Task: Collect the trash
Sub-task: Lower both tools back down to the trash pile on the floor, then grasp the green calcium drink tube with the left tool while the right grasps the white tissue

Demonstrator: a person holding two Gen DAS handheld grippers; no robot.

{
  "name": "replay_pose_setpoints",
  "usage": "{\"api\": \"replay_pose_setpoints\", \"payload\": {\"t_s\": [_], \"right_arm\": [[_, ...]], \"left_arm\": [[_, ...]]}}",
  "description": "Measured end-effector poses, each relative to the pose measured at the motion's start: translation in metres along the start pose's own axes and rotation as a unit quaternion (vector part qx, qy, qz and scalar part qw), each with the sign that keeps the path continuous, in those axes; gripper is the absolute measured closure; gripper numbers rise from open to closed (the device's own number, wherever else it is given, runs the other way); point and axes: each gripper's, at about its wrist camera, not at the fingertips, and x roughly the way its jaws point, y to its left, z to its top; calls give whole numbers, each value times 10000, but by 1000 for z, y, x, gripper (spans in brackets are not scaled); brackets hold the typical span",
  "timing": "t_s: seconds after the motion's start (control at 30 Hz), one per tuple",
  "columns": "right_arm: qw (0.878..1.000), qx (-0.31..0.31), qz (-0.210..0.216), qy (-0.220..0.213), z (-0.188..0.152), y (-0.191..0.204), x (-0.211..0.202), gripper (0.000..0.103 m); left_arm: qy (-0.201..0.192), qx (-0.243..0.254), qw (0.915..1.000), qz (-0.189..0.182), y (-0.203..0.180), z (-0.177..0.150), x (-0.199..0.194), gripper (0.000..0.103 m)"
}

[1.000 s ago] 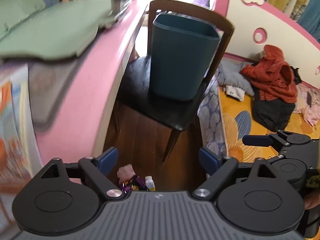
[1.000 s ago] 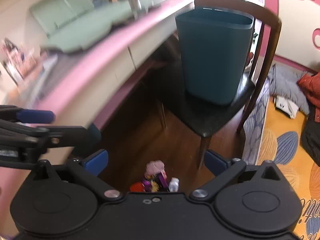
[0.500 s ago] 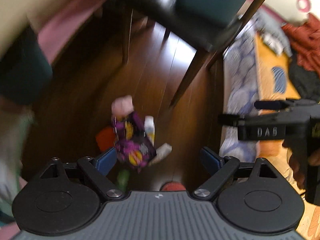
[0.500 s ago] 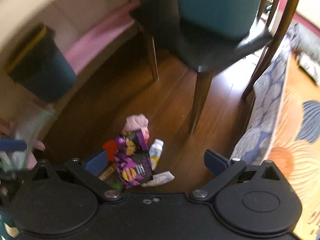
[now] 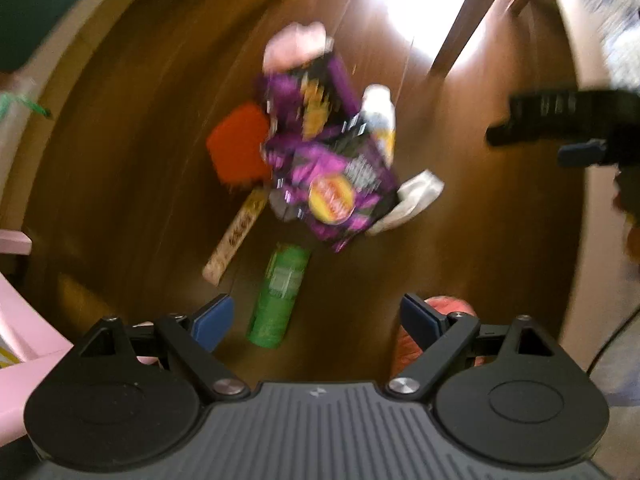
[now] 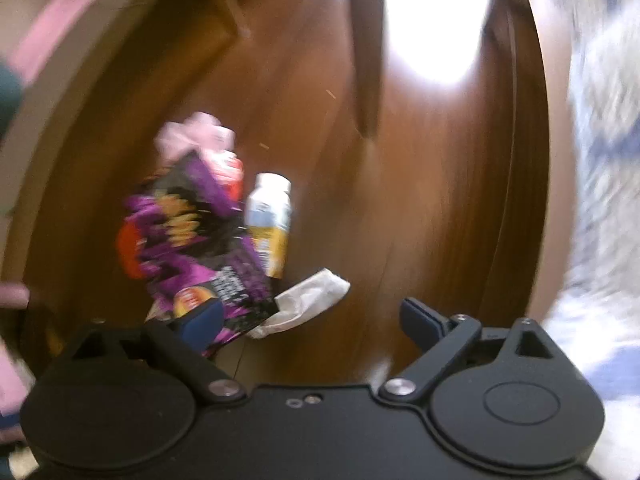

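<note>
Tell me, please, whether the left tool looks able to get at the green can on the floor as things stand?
Probably yes: the left tool is open, the green can lies just ahead between its fingers, and nothing covers it.

Motion blur smears the purple snack bag [image 5: 328, 168] — print unreadable (both views) — hiding the orange item's [image 5: 240, 144] edge.

This looks like a room in a home, seen low over a dark wooden floor [image 5: 132, 168] where sunlight falls in a bright patch. Wooden chair legs [image 6: 366, 48] stand on the boards, pink furniture [image 5: 24, 344] edges in at the left, and a blue-and-white patterned bedcover [image 6: 600, 168] hangs at the right. Household litter lies in a loose pile on the floor: a purple snack bag [image 5: 328, 168], a small white bottle [image 6: 270, 220], a green can [image 5: 280, 296] and a crumpled white tissue [image 6: 308, 300].
</note>
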Motion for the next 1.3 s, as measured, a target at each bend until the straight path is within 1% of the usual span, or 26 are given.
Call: {"api": "replay_pose_setpoints", "payload": {"t_s": [0.1, 0.2, 0.27, 0.33, 0.43, 0.5, 0.6, 0.67, 0.77, 0.83, 0.87, 0.97, 1.0, 1.03, 1.07, 1.1, 1.13, 1.17, 1.2, 1.3], "right_arm": [[9971, 738, 44, 201, 1, -17, 49, 13], [9898, 1359, 101, 421, -2, -28, 91, 17], [9855, 1615, 115, 497, -5, -30, 114, 20], [9833, 1742, 61, 532, -9, -28, 129, 20], [9788, 1959, -22, 602, -13, -26, 150, 21], [9737, 2176, -1, 667, -16, -29, 161, 23], [9662, 2469, 95, 735, -18, -30, 171, 24], [9651, 2500, 123, 768, -18, -28, 175, 27], [9641, 2532, 87, 794, -20, -24, 179, 32], [9629, 2570, 64, 816, -22, -23, 182, 39], [9621, 2596, 69, 837, -23, -23, 183, 41], [9621, 2627, 119, 726, -24, -19, 183, 46], [9631, 2598, 121, 699, -24, -19, 182, 55], [9641, 2561, 76, 691, -24, -19, 181, 71], [9645, 2545, 70, 699, -24, -19, 181, 77], [9639, 2563, 89, 714, -26, -20, 181, 86], [9631, 2594, 96, 717, -27, -22, 180, 91], [9631, 2602, 80, 680, -29, -23, 178, 94], [9634, 2602, 84, 634, -30, -25, 175, 99], [9657, 2560, 151, 404, -32, -29, 161, 101]], "left_arm": [[208, 113, 9997, 98, 4, -9, 45, 12], [362, 212, 9991, 72, 6, -16, 82, 12], [432, 349, 9984, 113, 5, -19, 106, 12], [518, 492, 9973, 149, 5, -21, 131, 12], [587, 622, 9961, 212, 7, -18, 158, 12], [634, 626, 9958, 208, 10, -14, 174, 12], [878, 446, 9951, 88, 18, -5, 199, 12], [1046, 393, 9937, 80, 22, -3, 213, 12], [1155, 549, 9917, 86, 22, -4, 227, 12], [1195, 641, 9907, 90, 21, -6, 233, 12], [1219, 655, 9903, 107, 20, -7, 235, 12], [1312, 566, 9897, 82, 22, -11, 242, 13], [1336, 518, 9897, 64, 23, -11, 245, 15], [1353, 446, 9898, 36, 25, -11, 247, 18], [1385, 421, 9894, 63, 26, -11, 249, 29], [1436, 434, 9886, 129, 27, -10, 253, 47], [1490, 467, 9875, 206, 27, -11, 255, 55], [1515, 481, 9871, 198, 26, -10, 256, 54], [1498, 502, 9873, 192, 25, -11, 255, 54], [1406, 585, 9879, 292, 22, -7, 250, 54]]}}
